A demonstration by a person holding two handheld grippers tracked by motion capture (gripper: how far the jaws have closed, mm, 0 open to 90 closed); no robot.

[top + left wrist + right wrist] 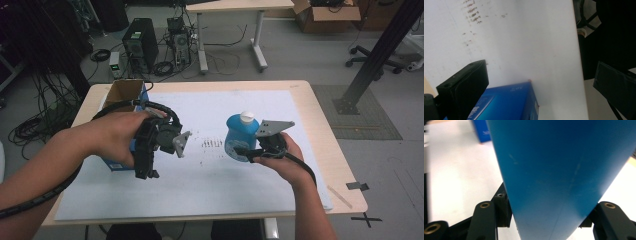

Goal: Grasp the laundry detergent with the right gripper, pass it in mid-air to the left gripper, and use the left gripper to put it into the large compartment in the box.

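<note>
At centre right of the high view, my right claw [248, 152] pinches the blue bottle [240, 137] low on its body, jaws pressed to both sides, white cap [247, 117] up, its long axis near upright over the table [310, 100]. My left claw [146, 167] hangs spread above the blue box [509, 102], left of centre.

Blue bottle [239, 138]: plastic, rounded body, white cap, upright at centre-right of the white-covered tabletop [210, 190], clamped at its lower body between the right tongs [248, 153].

Blue box [120, 163]: cardboard, top flaps open showing a brown inside, standing at the left edge of the sheet, partly hidden.
</note>
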